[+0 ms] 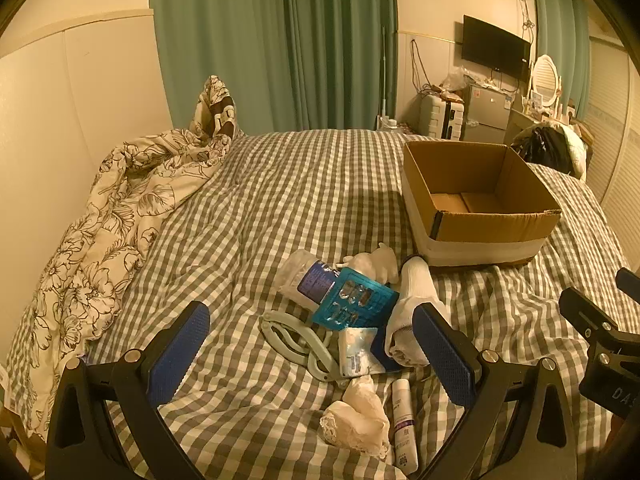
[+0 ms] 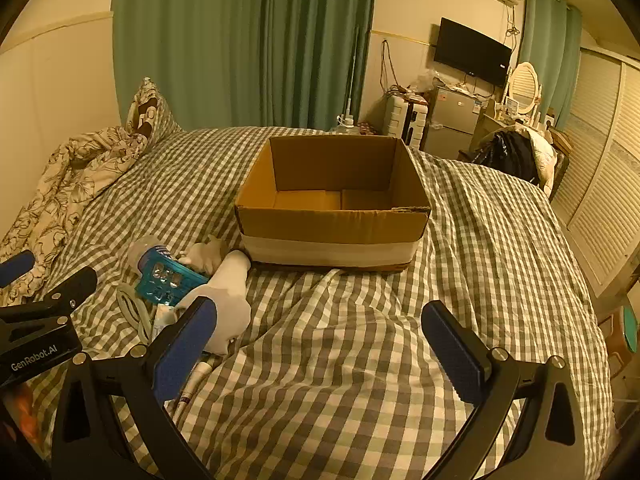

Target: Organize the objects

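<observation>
While your left gripper [image 1: 312, 354] hangs with jaws apart over the pile, its camera alone shows the crumpled tissue [image 1: 358, 420] and tube [image 1: 404, 424]. Your right gripper [image 2: 320, 344], also spread and holding nothing, faces the cardboard box [image 2: 332, 222] on the checked bedcover [image 2: 360, 360], sock [image 2: 228, 300] at its left.

Both views have a heavy warm yellow-orange cast, dim indoor lighting, nothing like daylight. Light seems to fall from above: the cardboard box [image 1: 480, 200] throws a soft shadow to its left across the checked bed cover [image 1: 280, 200], and its inside floor is dark. Strong fisheye bending, with the walls and curtain [image 2: 240, 40] curving toward the edges and black vignette in the corners. The middle is reasonably sharp, the far clutter at upper right is soft and grainy. No real glare.
</observation>
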Motion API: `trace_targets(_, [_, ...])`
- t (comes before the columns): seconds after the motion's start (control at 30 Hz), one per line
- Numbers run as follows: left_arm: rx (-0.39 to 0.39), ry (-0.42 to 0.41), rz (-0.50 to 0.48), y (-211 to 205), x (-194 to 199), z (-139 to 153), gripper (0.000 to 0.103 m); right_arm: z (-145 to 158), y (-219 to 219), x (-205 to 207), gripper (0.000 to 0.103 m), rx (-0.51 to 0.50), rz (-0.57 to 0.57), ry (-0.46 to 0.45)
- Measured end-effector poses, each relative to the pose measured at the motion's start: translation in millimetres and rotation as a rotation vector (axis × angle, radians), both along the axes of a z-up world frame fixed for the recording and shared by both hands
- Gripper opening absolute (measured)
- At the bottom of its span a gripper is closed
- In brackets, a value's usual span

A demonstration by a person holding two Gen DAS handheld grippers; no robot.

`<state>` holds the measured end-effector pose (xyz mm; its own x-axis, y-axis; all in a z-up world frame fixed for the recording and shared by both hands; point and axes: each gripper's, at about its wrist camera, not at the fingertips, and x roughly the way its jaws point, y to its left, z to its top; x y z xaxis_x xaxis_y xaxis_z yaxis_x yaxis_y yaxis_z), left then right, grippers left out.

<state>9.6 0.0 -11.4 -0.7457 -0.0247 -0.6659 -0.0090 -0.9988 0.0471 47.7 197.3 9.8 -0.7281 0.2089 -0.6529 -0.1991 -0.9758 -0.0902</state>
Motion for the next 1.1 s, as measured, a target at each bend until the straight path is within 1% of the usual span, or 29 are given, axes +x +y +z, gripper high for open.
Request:
trace_targets(0.03, [-0.001, -0.002, 0.000, 0, 0, 0, 0.103, 0, 0, 1, 0.103, -0.001, 0.000, 0.001])
trace_targets(0.07, [0.002, -0.003, -0.039, 1, 1, 1, 0.103, 1, 0, 1, 0.103, -0.001, 0.001, 0.002])
trace_targets(0.17, [0.002, -0.004, -0.046, 1, 2, 2, 0.103, 1, -1, 2, 0.103, 0.000, 0.004, 0.001])
trace_targets(0.7, [-0.005, 0.017, -0.055, 5, 9, 12, 0.103, 11, -2, 8, 0.101, 0.012, 0.006, 0.010])
trace_targets(1.1, [0.009, 0.011, -0.047, 1, 12, 14, 0.103, 14, -3, 10, 0.101, 0.015, -0.009, 0.011])
